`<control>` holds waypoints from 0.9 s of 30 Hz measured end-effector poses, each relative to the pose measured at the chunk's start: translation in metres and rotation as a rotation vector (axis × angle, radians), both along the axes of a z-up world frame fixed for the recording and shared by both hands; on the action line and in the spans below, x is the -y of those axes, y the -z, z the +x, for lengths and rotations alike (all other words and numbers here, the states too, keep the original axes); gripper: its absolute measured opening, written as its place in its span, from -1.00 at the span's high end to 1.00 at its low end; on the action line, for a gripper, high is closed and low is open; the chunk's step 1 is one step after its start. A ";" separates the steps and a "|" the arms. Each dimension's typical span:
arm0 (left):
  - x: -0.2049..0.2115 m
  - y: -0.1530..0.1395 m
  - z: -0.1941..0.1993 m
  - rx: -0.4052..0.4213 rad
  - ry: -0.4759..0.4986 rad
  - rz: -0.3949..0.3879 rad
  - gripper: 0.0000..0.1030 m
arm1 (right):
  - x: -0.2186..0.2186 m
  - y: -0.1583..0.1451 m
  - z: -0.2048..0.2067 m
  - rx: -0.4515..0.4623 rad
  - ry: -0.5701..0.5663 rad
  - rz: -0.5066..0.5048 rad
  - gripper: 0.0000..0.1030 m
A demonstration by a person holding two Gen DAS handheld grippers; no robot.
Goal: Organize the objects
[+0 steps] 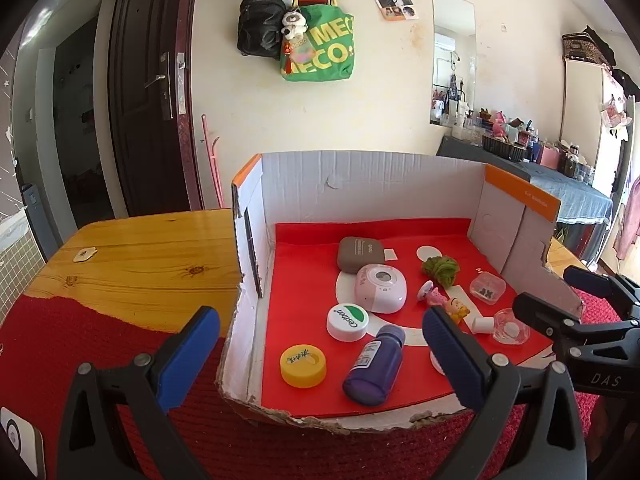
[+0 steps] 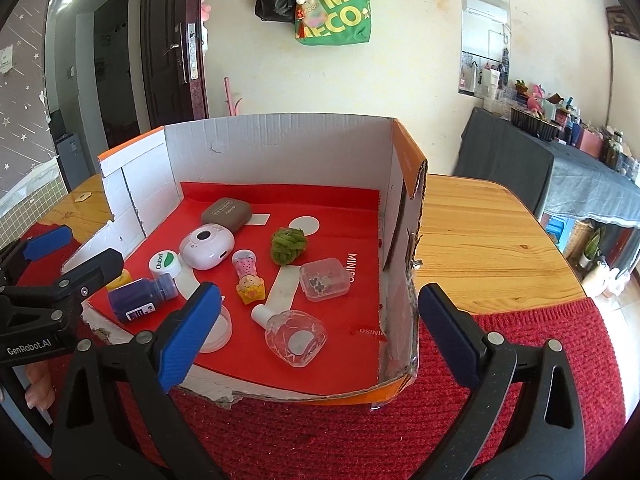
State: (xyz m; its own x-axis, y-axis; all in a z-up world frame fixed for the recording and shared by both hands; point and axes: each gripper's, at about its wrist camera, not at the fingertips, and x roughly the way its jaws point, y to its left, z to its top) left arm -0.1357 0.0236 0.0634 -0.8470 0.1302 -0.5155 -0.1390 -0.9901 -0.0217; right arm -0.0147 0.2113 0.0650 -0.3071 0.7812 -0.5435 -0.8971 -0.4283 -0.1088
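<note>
Left wrist view: left gripper [image 1: 320, 360] spread wide and holding nothing, poised over the torn front edge of the cardboard box [image 1: 360, 184], likely lined up on the purple bottle [image 1: 374, 366] lying on its side beside the yellow cap [image 1: 303, 365]. Right wrist view: right gripper [image 2: 318, 334] equally wide and unladen, low wall presumably cut for reach, aimed toward the clear glass bottle [image 2: 296, 338]. White lid [image 2: 220, 328] partly masked by a blue pad; contents of the small clear case [image 2: 325, 279] unreadable.
</note>
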 end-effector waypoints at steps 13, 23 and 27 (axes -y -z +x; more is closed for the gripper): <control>0.002 0.001 -0.002 0.031 -0.007 0.007 -1.00 | 0.003 -0.002 0.001 0.000 0.004 0.014 -0.97; 0.002 0.002 -0.004 0.040 -0.009 0.008 -1.00 | 0.005 -0.002 0.000 0.006 0.004 0.022 -0.97; 0.003 0.002 -0.004 0.046 -0.010 0.008 -1.00 | 0.006 -0.002 0.000 0.011 0.001 0.021 -0.97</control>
